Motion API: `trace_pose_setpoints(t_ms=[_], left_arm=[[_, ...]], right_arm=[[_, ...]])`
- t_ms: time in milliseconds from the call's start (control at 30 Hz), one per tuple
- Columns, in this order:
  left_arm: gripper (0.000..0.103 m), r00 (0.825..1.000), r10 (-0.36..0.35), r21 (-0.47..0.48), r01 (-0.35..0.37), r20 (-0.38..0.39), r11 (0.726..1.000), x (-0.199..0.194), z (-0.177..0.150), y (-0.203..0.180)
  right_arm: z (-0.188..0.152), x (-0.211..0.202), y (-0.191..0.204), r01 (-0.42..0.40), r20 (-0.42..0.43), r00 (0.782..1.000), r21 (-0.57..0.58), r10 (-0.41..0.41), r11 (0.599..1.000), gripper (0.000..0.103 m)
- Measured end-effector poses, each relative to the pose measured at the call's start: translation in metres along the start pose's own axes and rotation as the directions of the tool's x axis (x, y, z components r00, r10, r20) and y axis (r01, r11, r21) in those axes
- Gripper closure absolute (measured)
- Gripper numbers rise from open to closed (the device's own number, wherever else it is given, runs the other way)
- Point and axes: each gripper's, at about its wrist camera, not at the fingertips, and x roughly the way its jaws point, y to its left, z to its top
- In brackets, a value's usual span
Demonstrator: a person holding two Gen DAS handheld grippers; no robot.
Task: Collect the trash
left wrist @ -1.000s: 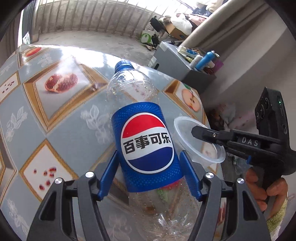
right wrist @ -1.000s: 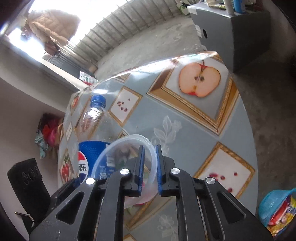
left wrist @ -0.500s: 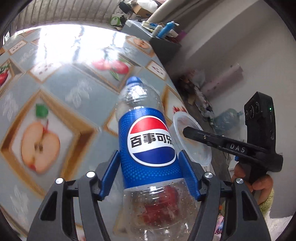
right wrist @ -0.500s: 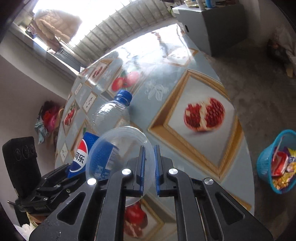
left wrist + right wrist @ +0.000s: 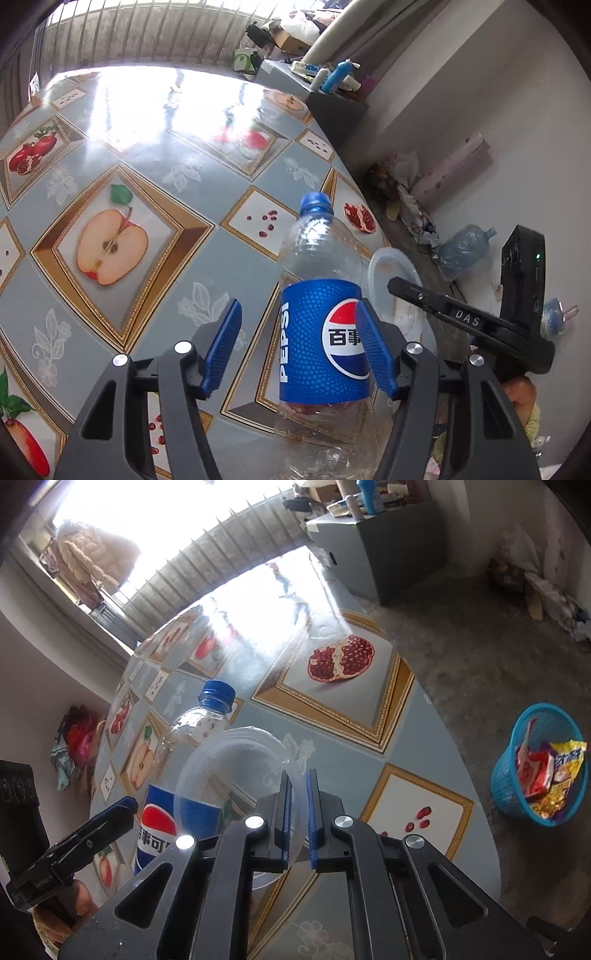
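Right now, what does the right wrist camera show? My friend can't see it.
The right gripper pinches the rim of a clear plastic bowl over a fruit-patterned table. Behind the bowl is a Pepsi bottle with a blue cap, and a blue basket full of wrappers sits on the floor to the right.

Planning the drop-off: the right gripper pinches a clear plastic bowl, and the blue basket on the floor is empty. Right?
Not quite. The right gripper does pinch the clear plastic bowl, but the blue basket on the floor already holds snack wrappers, as the right wrist view shows.
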Motion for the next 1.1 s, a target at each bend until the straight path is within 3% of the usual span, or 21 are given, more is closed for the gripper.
trace_pose_setpoints(t_ms=[67,200,400,667,1100], left_arm=[[0.039,1.0,0.004,-0.02,-0.004,0.006,1.0,-0.002,0.001,0.003],[0.038,1.0,0.017,-0.028,-0.017,0.012,0.999,-0.006,0.0,0.007],[0.033,0.998,0.054,-0.02,-0.053,0.042,0.998,-0.014,0.005,0.007],[0.029,0.995,0.074,-0.023,-0.072,0.069,0.997,-0.019,0.01,0.008],[0.029,0.991,0.085,-0.053,-0.08,0.107,0.995,-0.032,0.01,0.019]], right_arm=[[-0.001,0.0,0.003,0.004,0.002,1.0,-0.008,-0.004,1.0,0.091],[-0.006,-0.006,0.004,-0.008,0.028,1.0,-0.012,0.008,1.0,0.069],[-0.001,-0.017,0.0,-0.029,0.074,0.997,-0.002,0.029,1.0,0.055],[0.002,-0.028,0.0,-0.096,0.13,0.987,0.003,0.095,0.995,0.046],[0.007,-0.059,0.005,-0.186,0.218,0.959,-0.007,0.183,0.983,0.043]])
